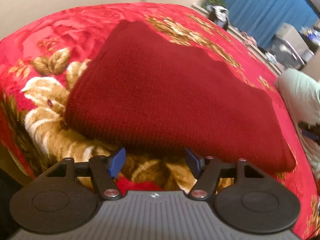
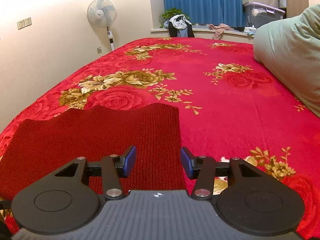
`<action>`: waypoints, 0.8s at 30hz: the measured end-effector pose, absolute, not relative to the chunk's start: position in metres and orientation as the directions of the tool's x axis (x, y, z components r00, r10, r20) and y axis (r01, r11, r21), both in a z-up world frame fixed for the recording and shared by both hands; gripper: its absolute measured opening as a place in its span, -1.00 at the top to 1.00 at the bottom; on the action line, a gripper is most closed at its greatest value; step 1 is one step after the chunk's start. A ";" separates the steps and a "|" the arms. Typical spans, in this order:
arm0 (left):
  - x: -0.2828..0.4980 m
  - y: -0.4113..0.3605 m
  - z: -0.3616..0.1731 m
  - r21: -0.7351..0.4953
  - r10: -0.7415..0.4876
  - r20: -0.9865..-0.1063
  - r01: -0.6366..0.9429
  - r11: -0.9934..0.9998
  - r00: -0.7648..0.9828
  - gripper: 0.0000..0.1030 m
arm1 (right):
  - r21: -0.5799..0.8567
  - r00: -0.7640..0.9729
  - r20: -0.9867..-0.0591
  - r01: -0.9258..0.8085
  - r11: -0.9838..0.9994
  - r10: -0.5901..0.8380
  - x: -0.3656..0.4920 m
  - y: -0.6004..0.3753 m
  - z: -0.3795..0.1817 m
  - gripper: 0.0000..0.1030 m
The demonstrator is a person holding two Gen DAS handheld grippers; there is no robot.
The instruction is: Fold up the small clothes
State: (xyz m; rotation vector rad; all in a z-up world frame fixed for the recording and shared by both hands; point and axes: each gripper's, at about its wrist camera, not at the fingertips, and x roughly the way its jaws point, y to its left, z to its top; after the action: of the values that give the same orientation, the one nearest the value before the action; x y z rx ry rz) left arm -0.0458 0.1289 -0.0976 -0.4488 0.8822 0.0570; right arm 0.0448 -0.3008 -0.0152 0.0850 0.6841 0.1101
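A dark red knitted garment (image 1: 160,92) lies flat on the bed, folded over into a thick slab. In the left wrist view its near edge sits just past the blue pads of my left gripper (image 1: 155,161). That gripper is open, and only the blanket shows between its jaws. In the right wrist view the garment (image 2: 90,136) fills the lower left. Its right-hand edge runs under the gap of my right gripper (image 2: 159,161), which is open above the knit, pads not touching it. The garment's far edge is wavy.
The bed is covered by a red blanket with gold flowers (image 2: 220,92). A pale green pillow (image 2: 290,60) lies along the right side. Beyond the bed are a standing fan (image 2: 102,14), a windowsill with clothes (image 2: 180,26), blue curtains and storage boxes (image 2: 262,6).
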 end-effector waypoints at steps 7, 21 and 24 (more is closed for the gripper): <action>-0.029 0.172 -0.115 -0.497 -0.156 -0.754 -0.399 0.770 0.638 -0.62 | 0.117 0.761 -0.636 -0.064 0.991 0.124 0.047 -0.303 -0.015 0.01; -0.015 0.186 -0.095 -0.551 -0.097 -0.720 -0.481 0.682 0.687 0.63 | 0.146 0.758 -0.639 -0.042 0.988 0.126 0.050 -0.312 -0.013 0.01; -0.022 0.169 -0.060 -0.514 -0.067 -0.634 -0.355 0.781 0.771 0.60 | 0.148 0.759 -0.641 -0.029 0.989 0.118 0.051 -0.316 -0.012 0.01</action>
State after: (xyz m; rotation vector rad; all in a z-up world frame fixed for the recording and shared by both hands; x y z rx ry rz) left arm -0.0221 0.1691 -0.0602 -0.6673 0.6839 0.1697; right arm 0.0512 -0.3155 -0.0121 0.1324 0.7055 0.0806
